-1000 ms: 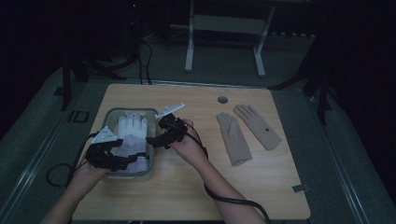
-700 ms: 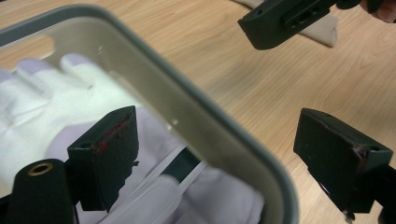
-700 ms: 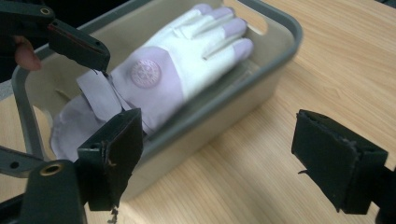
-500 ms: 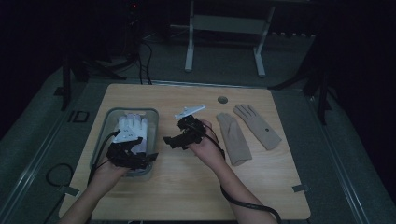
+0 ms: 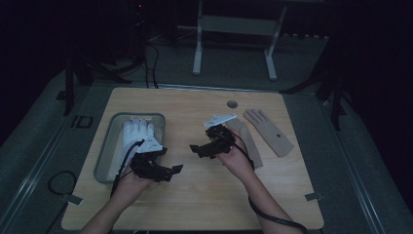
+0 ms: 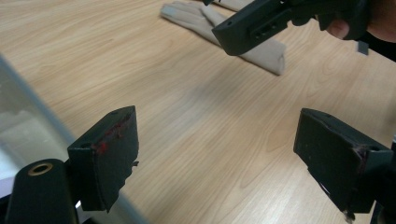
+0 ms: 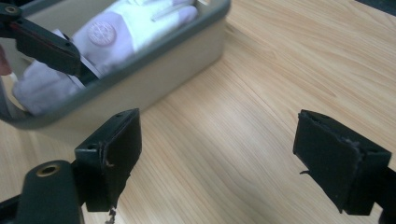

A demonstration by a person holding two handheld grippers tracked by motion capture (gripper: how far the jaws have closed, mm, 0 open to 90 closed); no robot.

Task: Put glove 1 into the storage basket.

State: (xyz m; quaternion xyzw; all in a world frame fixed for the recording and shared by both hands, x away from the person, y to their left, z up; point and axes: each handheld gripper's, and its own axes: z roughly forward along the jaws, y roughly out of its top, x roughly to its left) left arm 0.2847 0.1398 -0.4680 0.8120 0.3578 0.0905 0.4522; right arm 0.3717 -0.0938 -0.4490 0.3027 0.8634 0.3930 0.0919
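In the middle of the high view lies the light wooden table (image 5: 195, 195), the largest thing here. At its left side stands the grey rectangular plastic bin (image 5: 104, 161), and inside it rests the white fabric glove (image 5: 136, 132), with fingers toward the top of the frame. At the right side, two beige fabric gloves (image 5: 270, 131) lie flat on the wood, well apart from the bin; one of them is partly under our right hand.

Our left gripper (image 5: 170, 170) hovers over the bare wood just beside the bin's lower right corner. Its jaws stand wide apart with nothing between them. Our right gripper (image 5: 197, 149) hovers near the centre of the table, also with jaws apart and empty.

We judge the work is partly done: the white glove sits in the bin, while both beige gloves wait on the table. Neither gripper touches them yet, so picking and placing them remains.
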